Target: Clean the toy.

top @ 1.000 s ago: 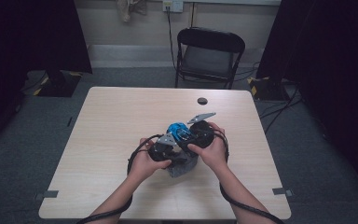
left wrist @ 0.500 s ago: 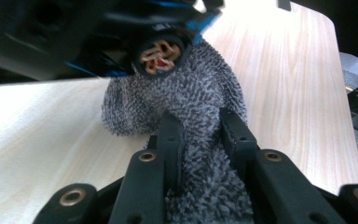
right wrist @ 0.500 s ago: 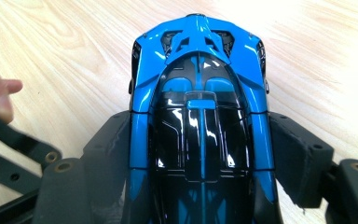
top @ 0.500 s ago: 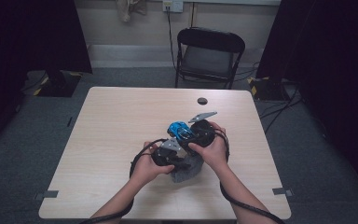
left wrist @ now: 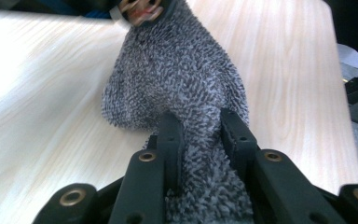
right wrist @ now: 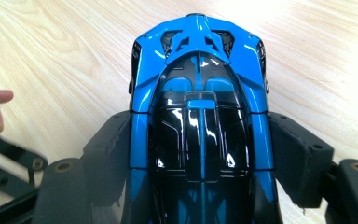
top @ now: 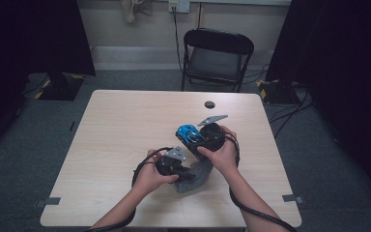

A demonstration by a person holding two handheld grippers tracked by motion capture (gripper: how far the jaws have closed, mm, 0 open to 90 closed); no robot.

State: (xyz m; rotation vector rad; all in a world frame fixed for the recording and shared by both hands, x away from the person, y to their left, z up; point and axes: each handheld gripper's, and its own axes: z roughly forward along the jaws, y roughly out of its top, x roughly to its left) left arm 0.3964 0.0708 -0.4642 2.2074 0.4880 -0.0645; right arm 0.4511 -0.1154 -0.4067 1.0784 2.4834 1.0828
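Gripping a blue toy car (right wrist: 200, 116) in my right hand-held gripper (top: 199, 140), I pinched a grey cloth (left wrist: 177, 88) with the left hand-held gripper (top: 186, 175), both low over the tabletop (top: 121, 130) near its front edge.

A folding chair (top: 216, 58); a small dark, perhaps round, object (top: 209, 104).

blue-black toy car (right wrist: 200, 116), speckled grey cloth (left wrist: 177, 88)

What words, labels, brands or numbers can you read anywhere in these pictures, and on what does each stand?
None can be read. The blue toy car held in the right gripper bears no legible badge or number, and the grey cloth pinched by the left gripper is plain.
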